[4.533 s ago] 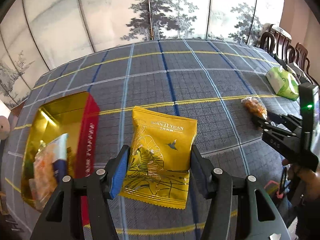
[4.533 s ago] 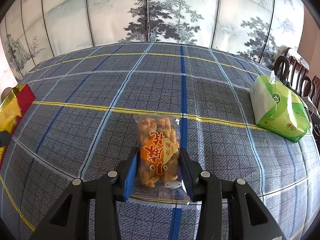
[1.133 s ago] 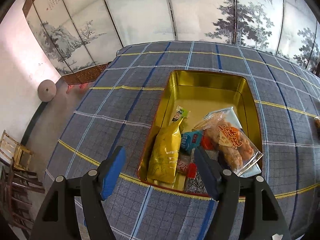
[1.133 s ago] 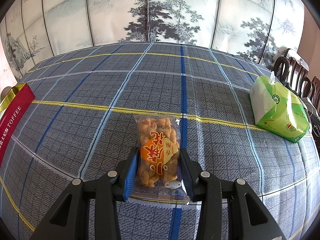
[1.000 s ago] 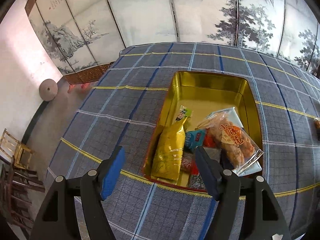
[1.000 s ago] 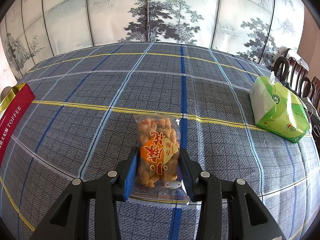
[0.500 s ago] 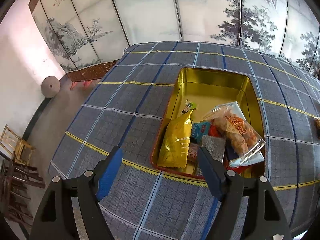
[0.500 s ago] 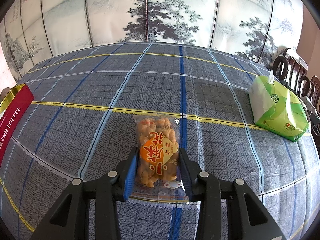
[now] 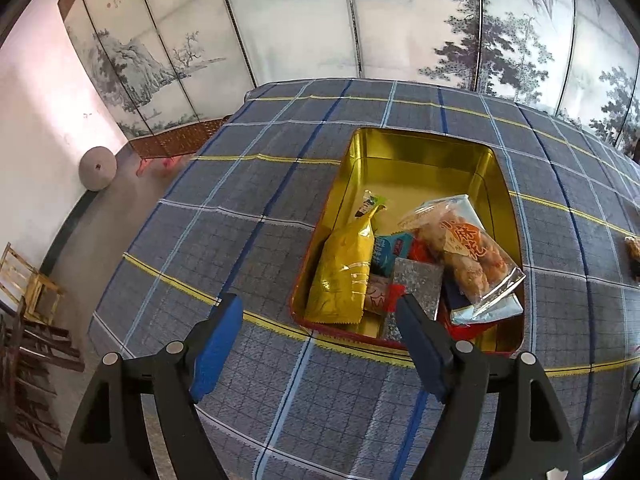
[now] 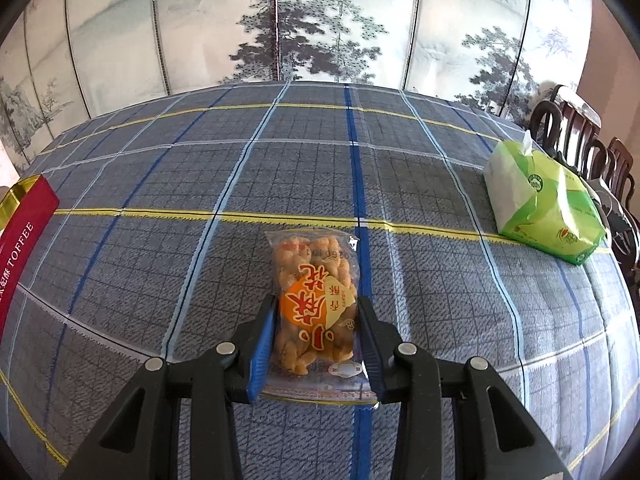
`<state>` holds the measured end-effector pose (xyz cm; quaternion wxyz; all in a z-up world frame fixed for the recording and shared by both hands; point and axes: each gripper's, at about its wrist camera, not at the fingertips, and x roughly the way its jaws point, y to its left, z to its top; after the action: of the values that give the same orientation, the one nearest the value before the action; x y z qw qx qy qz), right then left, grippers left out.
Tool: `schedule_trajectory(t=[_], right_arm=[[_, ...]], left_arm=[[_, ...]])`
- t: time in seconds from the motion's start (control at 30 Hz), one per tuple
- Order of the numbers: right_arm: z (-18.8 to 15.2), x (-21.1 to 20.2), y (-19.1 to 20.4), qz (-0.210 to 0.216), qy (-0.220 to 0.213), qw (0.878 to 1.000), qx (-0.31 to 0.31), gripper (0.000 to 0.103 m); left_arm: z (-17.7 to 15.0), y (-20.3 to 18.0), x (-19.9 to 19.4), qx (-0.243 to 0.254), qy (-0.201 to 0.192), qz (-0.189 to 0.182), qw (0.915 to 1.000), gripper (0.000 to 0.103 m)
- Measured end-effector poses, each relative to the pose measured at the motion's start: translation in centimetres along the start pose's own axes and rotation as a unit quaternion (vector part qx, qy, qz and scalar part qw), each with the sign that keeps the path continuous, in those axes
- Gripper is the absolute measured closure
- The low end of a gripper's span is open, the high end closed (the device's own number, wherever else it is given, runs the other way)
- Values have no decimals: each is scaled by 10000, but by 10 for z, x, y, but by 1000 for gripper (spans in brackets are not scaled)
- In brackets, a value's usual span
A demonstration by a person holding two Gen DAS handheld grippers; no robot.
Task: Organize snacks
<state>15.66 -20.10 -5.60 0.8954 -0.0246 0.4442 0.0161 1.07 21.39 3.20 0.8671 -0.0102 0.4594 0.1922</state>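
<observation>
Yellow packet (image 9: 344,272) now in tin (image 9: 420,152); left fingers (image 9: 218,344) apart, right fingers (image 10: 262,352) clamped on twist-snack bag (image 10: 316,304).

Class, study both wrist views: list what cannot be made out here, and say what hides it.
- Left wrist view: packets under the yellow packet and twist-snack bag in the tin, buried.
- Left wrist view: item at the right edge, cut off.
- Right wrist view: red tin's inside, cropped.

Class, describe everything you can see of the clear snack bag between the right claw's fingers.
The snack bag is a clear plastic packet of golden fried twists with an orange label printed in red characters. It lies flat and lengthwise on the checked tablecloth, its sealed bottom edge nearest the camera. The right claw is shut on its lower half, blue pads pressing both long sides.
</observation>
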Motion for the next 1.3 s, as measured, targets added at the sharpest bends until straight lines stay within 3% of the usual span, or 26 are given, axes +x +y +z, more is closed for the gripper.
schedule_trajectory(t=[0.47, 1.3], right_arm=[[4, -38, 34, 310, -226, 9992, -81, 64], [14, -107, 181, 1635, -429, 9808, -972, 64]], left_arm=[[-9, -8, 2, -42, 14, -95, 9999, 27], [-22, 23, -4, -372, 13, 59, 9993, 27]])
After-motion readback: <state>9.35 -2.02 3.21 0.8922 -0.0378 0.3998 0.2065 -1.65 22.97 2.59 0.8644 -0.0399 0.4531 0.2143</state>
